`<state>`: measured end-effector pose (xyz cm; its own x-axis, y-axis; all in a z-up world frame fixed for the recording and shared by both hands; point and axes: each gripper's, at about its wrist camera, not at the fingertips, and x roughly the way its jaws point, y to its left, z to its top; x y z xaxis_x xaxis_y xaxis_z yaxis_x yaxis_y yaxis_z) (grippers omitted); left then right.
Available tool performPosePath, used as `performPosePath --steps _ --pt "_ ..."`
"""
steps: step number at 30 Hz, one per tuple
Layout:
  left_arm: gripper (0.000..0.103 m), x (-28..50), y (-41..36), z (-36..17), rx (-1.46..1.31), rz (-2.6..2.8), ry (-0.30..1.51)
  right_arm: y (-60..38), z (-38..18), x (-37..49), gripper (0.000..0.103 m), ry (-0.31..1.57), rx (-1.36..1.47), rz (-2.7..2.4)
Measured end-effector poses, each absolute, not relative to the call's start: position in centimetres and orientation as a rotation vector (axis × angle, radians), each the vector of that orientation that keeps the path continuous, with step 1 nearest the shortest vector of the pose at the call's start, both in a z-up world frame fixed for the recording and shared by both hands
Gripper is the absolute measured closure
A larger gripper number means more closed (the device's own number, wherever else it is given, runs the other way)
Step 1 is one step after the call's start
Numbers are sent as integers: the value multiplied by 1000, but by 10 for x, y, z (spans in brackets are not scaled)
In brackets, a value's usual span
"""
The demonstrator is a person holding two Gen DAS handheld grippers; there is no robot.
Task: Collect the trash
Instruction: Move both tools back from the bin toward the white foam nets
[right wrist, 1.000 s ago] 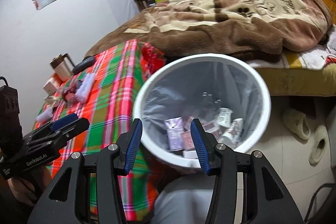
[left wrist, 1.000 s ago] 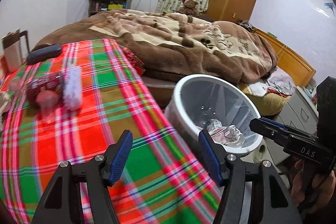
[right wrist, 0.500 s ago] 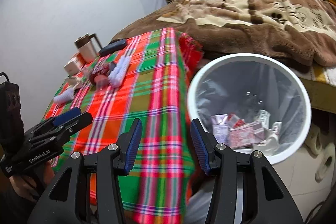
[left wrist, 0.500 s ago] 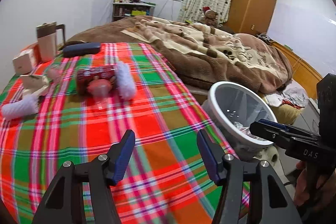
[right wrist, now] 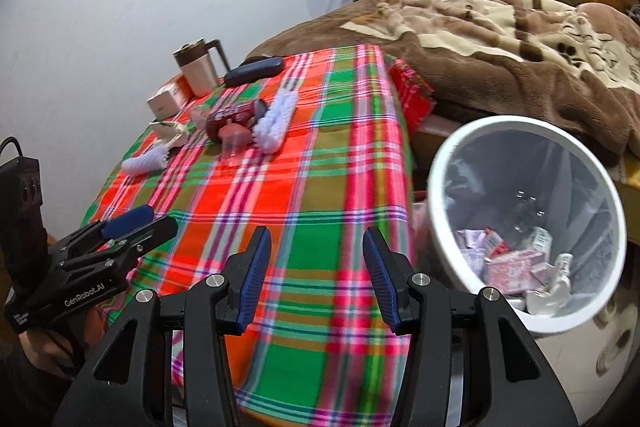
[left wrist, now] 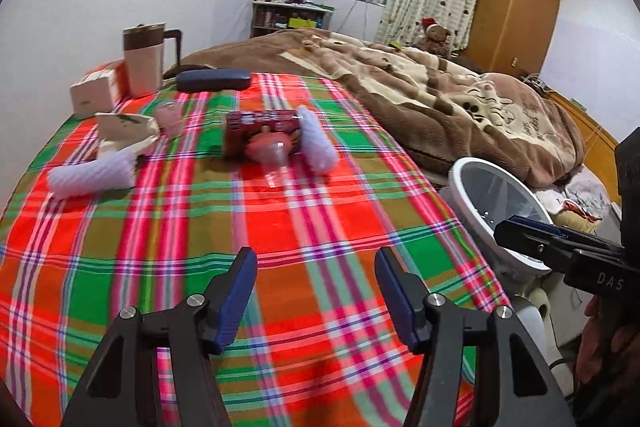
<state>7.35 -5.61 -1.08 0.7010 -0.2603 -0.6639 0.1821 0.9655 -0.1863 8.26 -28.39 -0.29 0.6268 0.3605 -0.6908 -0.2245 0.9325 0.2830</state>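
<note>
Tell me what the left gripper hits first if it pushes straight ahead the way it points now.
Probably the pink cup lying before the red box. The left gripper is open and empty over bare plaid tablecloth, and that cluster lies roughly ahead. Depth is uncertain.

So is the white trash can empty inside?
No, the white trash can already holds crumpled wrappers at its bottom.

We count two white fluffy rolls [left wrist: 91, 174] [left wrist: 318, 143], one red packet [left wrist: 256, 127], one mug [left wrist: 143, 61], one dark case [left wrist: 213, 80], one bin [right wrist: 528, 223], two boxes [left wrist: 93, 95] [left wrist: 116, 77].
</note>
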Motion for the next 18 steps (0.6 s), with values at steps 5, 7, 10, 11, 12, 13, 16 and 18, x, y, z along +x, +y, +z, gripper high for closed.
performPosePath --steps 5,7,10,11,12,13,16,18 --pt "42 75 -33 -8 -134 -212 747 -268 -1 92 54 826 164 386" --pt "42 76 -23 -8 -135 -191 747 -264 0 96 54 826 159 397" --pt "42 81 -8 -7 -143 -166 747 -255 1 102 54 824 151 415" --pt "42 82 -2 -7 -146 -158 746 -255 1 103 54 824 152 419" --pt "42 84 4 -6 -152 -150 746 -253 1 106 54 825 151 422" --pt "42 86 8 -6 -156 -145 745 -250 1 108 54 826 144 421" --pt "42 91 22 -3 -157 -119 740 -244 1 115 54 832 127 421" --pt "42 93 30 -1 -144 -99 730 -239 1 120 54 842 119 428"
